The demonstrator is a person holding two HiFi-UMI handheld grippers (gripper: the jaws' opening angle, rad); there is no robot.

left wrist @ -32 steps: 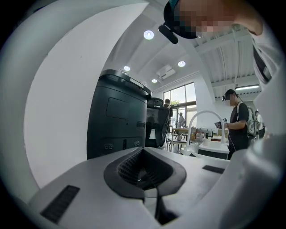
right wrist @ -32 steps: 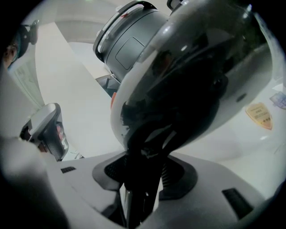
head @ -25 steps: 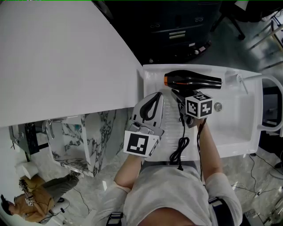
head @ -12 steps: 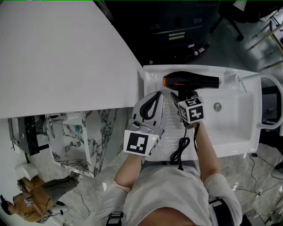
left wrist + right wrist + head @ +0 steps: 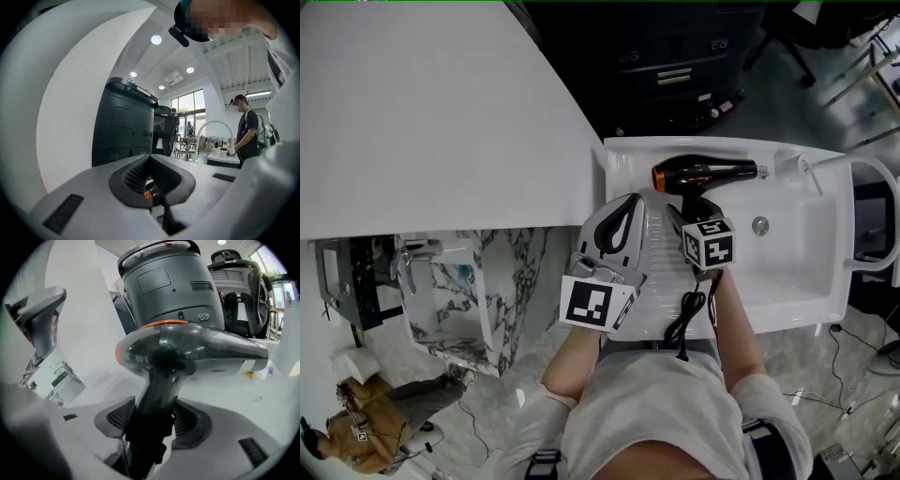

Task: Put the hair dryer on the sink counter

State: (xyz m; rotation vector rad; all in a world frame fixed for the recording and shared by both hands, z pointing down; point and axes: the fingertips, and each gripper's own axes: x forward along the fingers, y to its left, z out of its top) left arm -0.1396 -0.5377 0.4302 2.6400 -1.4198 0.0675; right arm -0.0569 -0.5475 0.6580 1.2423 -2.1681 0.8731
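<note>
With the hair dryer (image 5: 708, 174) resting on the counter (image 5: 623, 161) and its handle between the right gripper's (image 5: 152, 420) wide-apart jaws, seemingly clear of both pads, back straight off along the handle without sideways nudging, leaving the left gripper's (image 5: 152, 178) closed, empty jaws aside.

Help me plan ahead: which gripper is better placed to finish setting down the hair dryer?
Right: the right gripper has the hair dryer handle between its open jaws; the left gripper is shut and empty.
</note>
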